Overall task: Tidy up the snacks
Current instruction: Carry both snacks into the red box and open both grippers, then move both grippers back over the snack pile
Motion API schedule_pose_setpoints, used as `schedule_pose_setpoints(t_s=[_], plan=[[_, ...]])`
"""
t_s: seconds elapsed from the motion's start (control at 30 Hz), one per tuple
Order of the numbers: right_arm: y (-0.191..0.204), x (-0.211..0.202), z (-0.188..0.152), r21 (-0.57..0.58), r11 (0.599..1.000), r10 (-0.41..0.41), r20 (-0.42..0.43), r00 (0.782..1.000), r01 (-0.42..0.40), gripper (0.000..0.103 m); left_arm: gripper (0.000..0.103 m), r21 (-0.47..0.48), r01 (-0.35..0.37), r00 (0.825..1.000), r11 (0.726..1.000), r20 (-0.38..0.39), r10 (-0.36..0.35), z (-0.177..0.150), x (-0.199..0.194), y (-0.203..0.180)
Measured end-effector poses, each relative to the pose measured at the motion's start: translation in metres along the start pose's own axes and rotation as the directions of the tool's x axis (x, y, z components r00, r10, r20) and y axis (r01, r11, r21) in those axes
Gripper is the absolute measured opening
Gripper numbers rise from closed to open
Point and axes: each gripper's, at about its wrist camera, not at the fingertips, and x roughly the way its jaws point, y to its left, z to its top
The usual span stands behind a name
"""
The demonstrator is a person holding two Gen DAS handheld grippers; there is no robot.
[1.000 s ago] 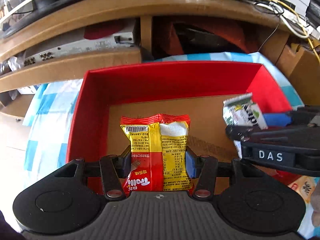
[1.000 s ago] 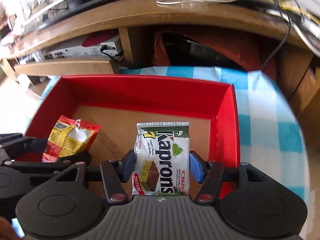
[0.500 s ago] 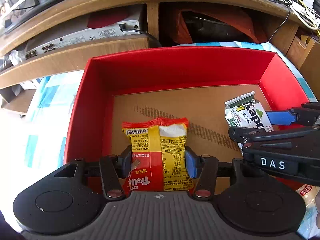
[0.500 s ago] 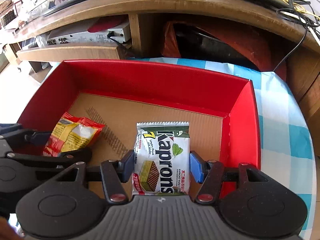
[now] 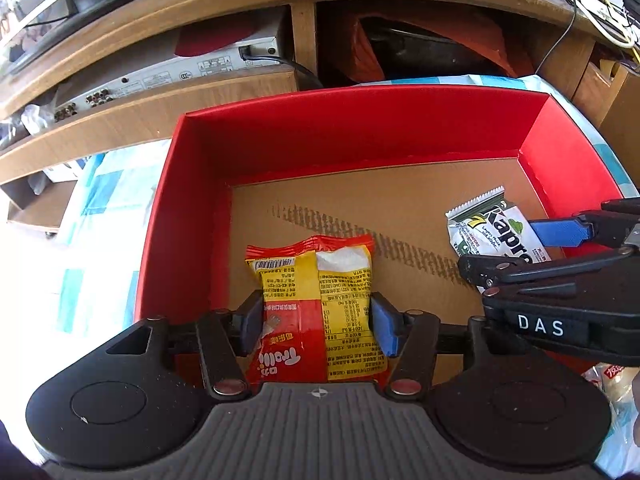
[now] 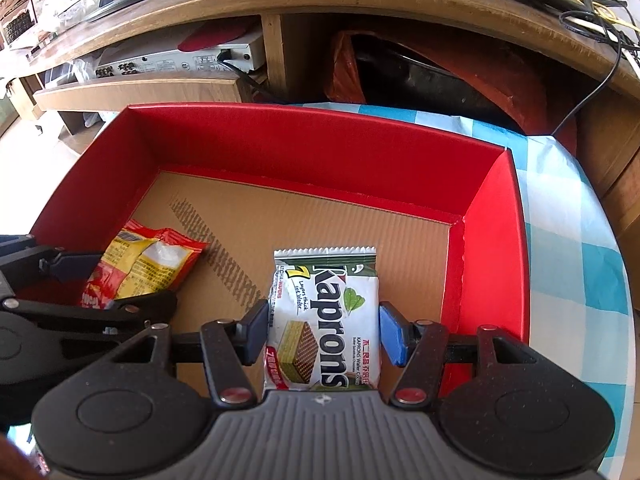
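Observation:
My left gripper point(image 5: 318, 326) is shut on a red and yellow snack packet point(image 5: 316, 304) and holds it low inside the red box point(image 5: 360, 128), over its cardboard floor at the left. My right gripper point(image 6: 324, 330) is shut on a white and green Kaprons wafer packet point(image 6: 324, 316), held inside the same red box point(image 6: 320, 148) at the right. The wafer packet point(image 5: 490, 234) and the right gripper also show in the left wrist view. The red and yellow packet point(image 6: 140, 266) shows in the right wrist view.
The box sits on a blue and white checked cloth point(image 6: 576, 264). Behind it stands a wooden TV cabinet point(image 5: 240, 12) with a silver player point(image 5: 160, 76) on a shelf. Cables point(image 6: 592, 8) lie on top at the right. Another snack bag point(image 5: 612, 380) lies at the lower right.
Both grippers have moved forward and down into the red box with their packets. The box's floor now fills more of both views.

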Motion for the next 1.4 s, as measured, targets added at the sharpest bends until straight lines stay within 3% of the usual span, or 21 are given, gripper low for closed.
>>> schedule_pose_setpoints(t_s=[0.1,0.2,0.8,1.13,1.4], plan=[[-0.002,-0.003,-0.001,0.011,1.0,0.012,-0.001,1.0,-0.012,0.067,0.066,0.006,-0.01,1.0,1.0,0.014,0.01,-0.001,-0.005,-0.001],[-0.004,-0.006,-0.003,0.019,1.0,0.024,0.001,1.0,-0.024,0.067,0.08,0.018,-0.055,0.997,0.998,0.054,0.054,0.0,-0.014,-0.001],[-0.005,-0.069,-0.01,0.035,0.999,-0.002,0.137,0.991,-0.003,0.075,0.089,0.035,-0.044,0.985,0.998,0.168,0.037,-0.008,-0.059,-0.006],[0.012,-0.102,-0.043,0.037,0.998,0.043,0.139,0.989,-0.048,0.075,0.093,0.061,-0.001,0.987,0.998,0.161,-0.009,-0.037,-0.084,-0.005],[0.032,-0.117,-0.079,0.018,0.996,0.088,0.092,0.992,-0.09,0.075,0.094,0.016,0.057,0.994,0.998,0.092,-0.059,-0.078,-0.097,0.021]])
